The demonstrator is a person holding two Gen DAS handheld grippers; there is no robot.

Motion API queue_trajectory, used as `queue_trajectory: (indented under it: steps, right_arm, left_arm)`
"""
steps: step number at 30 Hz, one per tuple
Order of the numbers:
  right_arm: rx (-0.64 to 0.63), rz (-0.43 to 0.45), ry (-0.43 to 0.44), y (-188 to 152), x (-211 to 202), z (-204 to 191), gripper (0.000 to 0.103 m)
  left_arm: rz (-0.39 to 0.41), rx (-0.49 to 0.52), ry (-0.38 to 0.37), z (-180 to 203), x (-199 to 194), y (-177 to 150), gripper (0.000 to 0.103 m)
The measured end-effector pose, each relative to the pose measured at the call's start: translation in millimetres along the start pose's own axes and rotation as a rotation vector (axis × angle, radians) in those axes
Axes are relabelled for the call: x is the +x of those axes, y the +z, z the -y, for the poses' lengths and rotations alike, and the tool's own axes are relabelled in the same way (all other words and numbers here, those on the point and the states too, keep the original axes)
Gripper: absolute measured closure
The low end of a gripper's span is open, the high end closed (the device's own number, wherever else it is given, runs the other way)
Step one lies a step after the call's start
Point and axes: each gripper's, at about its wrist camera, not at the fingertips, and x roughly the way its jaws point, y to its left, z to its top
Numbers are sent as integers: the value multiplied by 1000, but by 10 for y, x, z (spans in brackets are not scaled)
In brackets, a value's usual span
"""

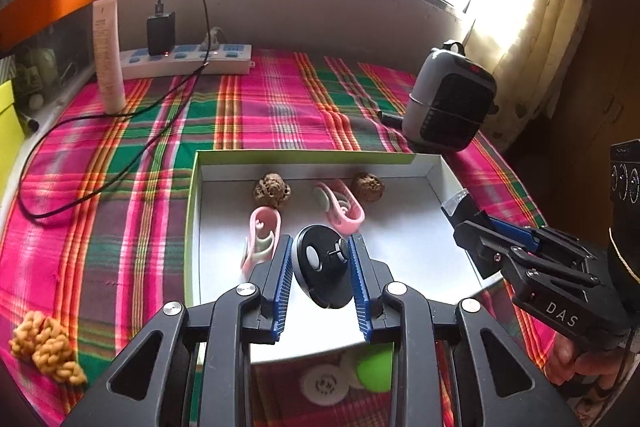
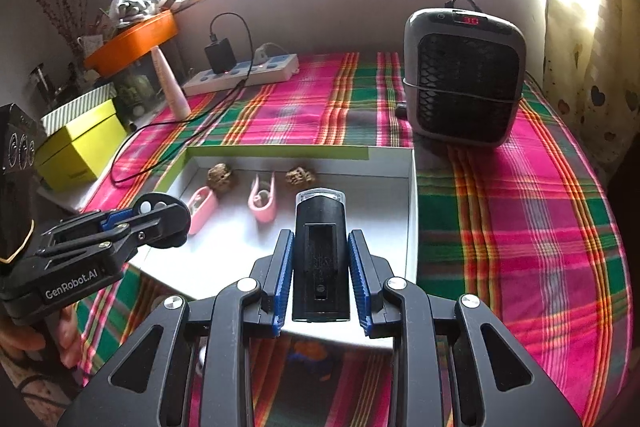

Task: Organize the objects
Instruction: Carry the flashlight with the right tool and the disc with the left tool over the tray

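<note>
The left gripper [image 1: 320, 267] is clamped on a round black disc [image 1: 324, 271] with a white button on its face, held tilted above the near part of a shallow white tray [image 1: 444, 167] with a green rim. The right gripper [image 2: 320, 267] pinches a black rectangular device [image 2: 320, 255] with a clear cap at its far end, upright between the blue pads, over the tray's near right area.

Along the far wall of the tray lie two wrinkled walnuts [image 1: 272, 191], with two pink clips [image 1: 342, 207] just near of them. The middle and right of the tray floor are bare, so open room remains there. The tray's near edge sits under both grippers.

On the plaid cloth [image 1: 120, 207], a black cable [image 1: 80, 131] loops left of the tray and a knobbly tan object [image 1: 46, 351] lies at the near left. A grey heater [image 2: 464, 79] stands just beyond the tray's far right corner. A power strip [image 1: 188, 59] and a white tube [image 1: 108, 55] stand far left, well apart from the tray.
</note>
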Motion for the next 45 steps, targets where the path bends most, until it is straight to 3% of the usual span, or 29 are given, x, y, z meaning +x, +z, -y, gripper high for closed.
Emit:
queue_trajectory:
  steps: [22,45]
  right_arm:
    - [20,-80,-38,204,534,129,75]
    - [-38,-78,-85,217,627,51,75]
  left_arm:
    - [-82,7,6,-80,516,129,78]
    - [-76,43,25,-46,576,171,77]
